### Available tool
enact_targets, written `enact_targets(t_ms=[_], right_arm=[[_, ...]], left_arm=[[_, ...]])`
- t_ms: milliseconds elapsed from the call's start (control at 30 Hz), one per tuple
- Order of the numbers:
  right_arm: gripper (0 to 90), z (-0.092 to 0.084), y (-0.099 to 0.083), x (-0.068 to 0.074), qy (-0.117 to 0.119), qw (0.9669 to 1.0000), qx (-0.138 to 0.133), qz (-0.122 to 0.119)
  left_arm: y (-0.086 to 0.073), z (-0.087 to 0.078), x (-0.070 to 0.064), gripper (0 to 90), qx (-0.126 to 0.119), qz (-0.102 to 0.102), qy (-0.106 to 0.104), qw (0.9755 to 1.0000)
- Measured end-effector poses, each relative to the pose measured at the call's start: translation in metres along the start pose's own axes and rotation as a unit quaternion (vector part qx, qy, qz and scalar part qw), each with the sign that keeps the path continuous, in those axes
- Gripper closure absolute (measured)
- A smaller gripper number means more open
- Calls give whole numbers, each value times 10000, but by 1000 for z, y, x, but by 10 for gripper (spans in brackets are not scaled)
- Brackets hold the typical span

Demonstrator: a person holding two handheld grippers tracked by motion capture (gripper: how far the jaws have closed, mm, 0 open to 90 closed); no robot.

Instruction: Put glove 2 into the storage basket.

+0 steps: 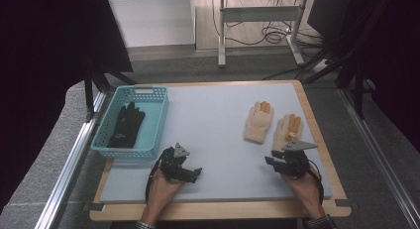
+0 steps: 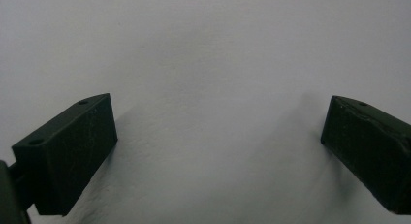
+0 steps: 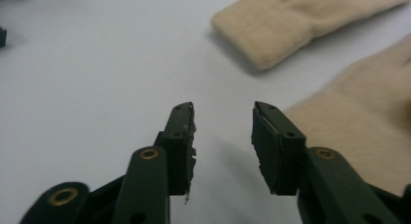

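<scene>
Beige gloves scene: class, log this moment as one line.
left hand-held gripper: open, empty | right hand-held gripper: open, empty, beside beige gloves | black glove: in basket

Right claw (image 3: 223,136) parted, empty — two cream gloves (image 3: 291,25) just beyond.

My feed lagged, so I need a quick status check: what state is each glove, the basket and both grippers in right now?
Left gripper: open, jaws wide apart, nothing between them, over bare mat.
Right gripper: open, part closed, nothing between the pads, beside the nearer glove's cuff.
Cream glove nearer the right gripper: flat on the mat, not held.
Other cream glove: flat on the mat, untouched.
Black glove: lying inside the basket.
Turquoise basket: upright on the table's left.
</scene>
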State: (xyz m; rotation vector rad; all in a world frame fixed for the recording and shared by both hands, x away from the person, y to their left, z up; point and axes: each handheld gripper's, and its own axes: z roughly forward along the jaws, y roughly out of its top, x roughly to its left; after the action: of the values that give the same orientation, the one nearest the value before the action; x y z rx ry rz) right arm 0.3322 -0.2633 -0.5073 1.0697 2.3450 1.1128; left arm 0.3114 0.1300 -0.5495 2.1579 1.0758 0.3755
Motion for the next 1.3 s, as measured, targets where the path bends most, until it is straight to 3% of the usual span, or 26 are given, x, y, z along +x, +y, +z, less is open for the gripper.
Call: enact_targets(t_ms=[167, 400, 633, 833, 933, 1000, 1067, 1167, 1300], right_arm=[[633, -3, 13, -14, -28, 10000, -69, 56], [571, 19, 37, -31, -140, 9999, -79, 32], [386, 50, 77, -39, -374, 9991, -106, -147], [256, 91, 101, -51, -483, 9985, 187, -160], [234, 110, 104, -55, -630, 9968, 475, -151], [235, 121, 103, -57, -805, 9941, 690, -234], [290, 128, 100, -61, -935, 9917, 860, -199], [484, 125, 96, -63, -943, 9922, 818, 4], [601, 119, 94, -66, -895, 9926, 810, 80]], left_arm=[[0, 0, 0, 0, 1, -2, 2, 10000], [0, 0, 0, 0, 0, -6, 1, 10000], [0, 0, 0, 0, -3, -3, 3, 10000], [0, 0, 0, 0, -6, -5, 0, 10000], [0, 0, 0, 0, -8, -7, 0, 10000], [0, 0, 0, 0, -7, -6, 0, 10000], [0, 0, 0, 0, -7, -7, 1, 10000], [0, 0, 0, 0, -6, -8, -1, 10000], [0, 0, 0, 0, -8, -10, 1, 10000]])
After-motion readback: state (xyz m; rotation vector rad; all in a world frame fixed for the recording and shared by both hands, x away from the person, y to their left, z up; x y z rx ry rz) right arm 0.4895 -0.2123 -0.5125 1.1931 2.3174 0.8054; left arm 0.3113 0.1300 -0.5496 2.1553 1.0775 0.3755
